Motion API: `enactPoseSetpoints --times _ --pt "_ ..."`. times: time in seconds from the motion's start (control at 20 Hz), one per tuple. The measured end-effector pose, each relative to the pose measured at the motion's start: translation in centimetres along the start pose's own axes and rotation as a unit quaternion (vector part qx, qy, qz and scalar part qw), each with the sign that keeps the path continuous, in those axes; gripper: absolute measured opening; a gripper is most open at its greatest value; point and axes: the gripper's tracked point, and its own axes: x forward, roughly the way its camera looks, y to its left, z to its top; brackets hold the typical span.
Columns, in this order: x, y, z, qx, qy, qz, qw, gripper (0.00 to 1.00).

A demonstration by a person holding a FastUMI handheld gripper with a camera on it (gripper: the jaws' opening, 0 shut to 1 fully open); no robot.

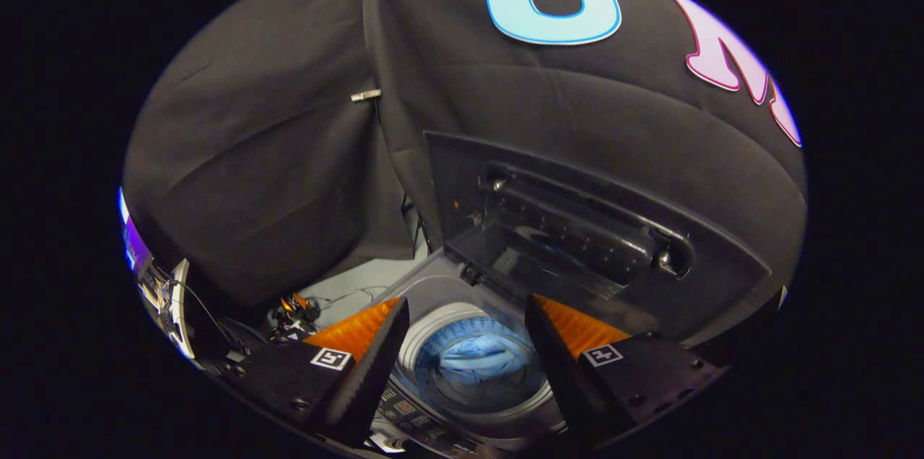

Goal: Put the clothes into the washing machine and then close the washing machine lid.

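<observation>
1. Blue clothes (480,358) sit bunched in the drum of the washing machine (440,300), down between and just beyond my two fingers.
2. My tongs (465,343) are released: fingers spread wide, nothing between them, hovering above the drum opening without touching it.
3. Washing machine lid (577,228) stands raised, tilted back against the booth wall behind the drum; its dark inner face points toward me.
4. Control panel (415,419) with buttons runs along the near rim of the machine, just under my fingers.
5. Beside the machine, near my left finger, a tangle of cables and small clips (292,311) lies on a pale surface; too small to make out more.
6. Progress, my read: loading part looks done, since the garment is inside and I carry nothing. Can't see any other clothes waiting.
7. Left to do: closing the lid. I'd judge the tongs need to get up to the lid's top edge and bring it forward and down over the drum.
</observation>
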Motion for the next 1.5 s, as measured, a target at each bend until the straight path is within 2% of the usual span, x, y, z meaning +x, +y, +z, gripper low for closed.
enactPoseSetpoints --times 0.3,0.5,0.75,0.95,1.1,1.5 --pt "-2.8 1.4 5.8 -0.038 -0.135 0.021 0.990 0.99" --pt "-5.1 -0.4 9.7 -0.058 -0.218 -0.033 0.974 0.99" --pt "-6.4 -5.8 11.9 0.005 -0.269 -0.110 0.957 0.99" --pt "-5.9 -11.5 11.5 0.065 -0.254 -0.187 0.947 1.00" --pt "-4.8 -14.4 10.4 0.090 -0.223 -0.220 0.945 0.99" --pt "-3.1 -16.2 8.6 0.113 -0.172 -0.253 0.945 0.99"
